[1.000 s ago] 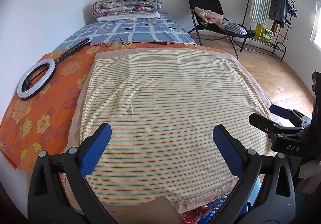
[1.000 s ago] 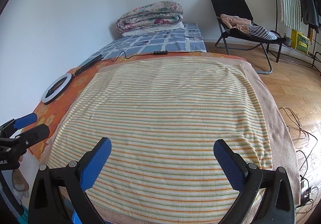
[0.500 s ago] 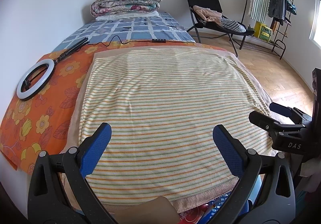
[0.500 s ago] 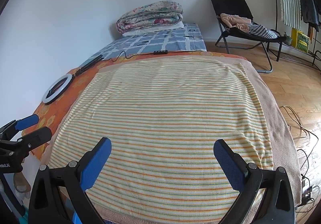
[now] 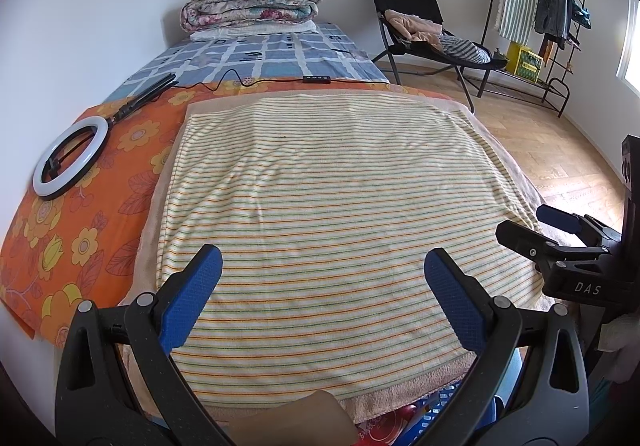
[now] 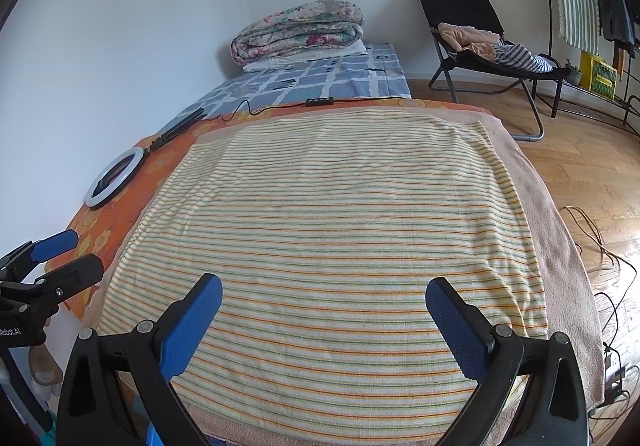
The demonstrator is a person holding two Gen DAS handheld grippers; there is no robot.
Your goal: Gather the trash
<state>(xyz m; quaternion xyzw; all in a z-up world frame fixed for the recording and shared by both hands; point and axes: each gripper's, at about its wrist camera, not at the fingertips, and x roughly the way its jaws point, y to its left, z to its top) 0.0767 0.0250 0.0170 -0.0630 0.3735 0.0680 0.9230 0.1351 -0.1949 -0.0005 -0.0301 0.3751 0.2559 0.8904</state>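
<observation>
My left gripper is open and empty above the near edge of a striped towel spread on a bed. My right gripper is open and empty over the same towel. Each gripper shows in the other's view: the right one at the right edge, the left one at the left edge. No trash shows on the towel. A tan object and colourful things lie below the bed's near edge, partly hidden.
An orange flowered sheet holds a ring light and its cable. A folded quilt lies at the far end. A black chair with clothes and a clothes rack stand on the wooden floor. Cables lie right of the bed.
Both views have shifted very slightly; the grippers stay open and empty above the towel.
</observation>
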